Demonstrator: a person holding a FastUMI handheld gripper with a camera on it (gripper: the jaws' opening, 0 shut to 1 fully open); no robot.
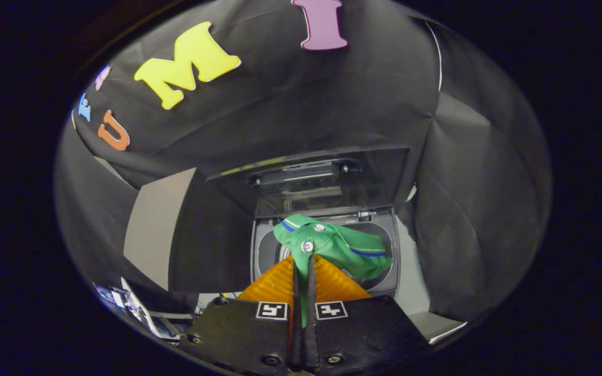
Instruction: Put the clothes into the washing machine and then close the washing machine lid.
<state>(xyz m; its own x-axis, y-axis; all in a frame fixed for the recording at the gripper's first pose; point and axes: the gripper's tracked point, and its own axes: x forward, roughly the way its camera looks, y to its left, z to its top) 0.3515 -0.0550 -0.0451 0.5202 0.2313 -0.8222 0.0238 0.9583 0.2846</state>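
My gripper [303, 263] is shut on a small green garment [340, 248] with blue and white stripes and white buttons. The cloth is pinched between the two fingers and hangs from their tips. It is held just above the round opening of a small top-loading washing machine [392, 245], which sits right beyond the fingers. The machine's dark see-through lid [327, 180] stands raised and leans back behind the opening. The garment hides much of the drum.
Black cloth walls close in behind and to the right of the machine. A pale grey panel [154, 224] stands to its left. Some papers or packets [134, 305] lie low on the left, beside the gripper body.
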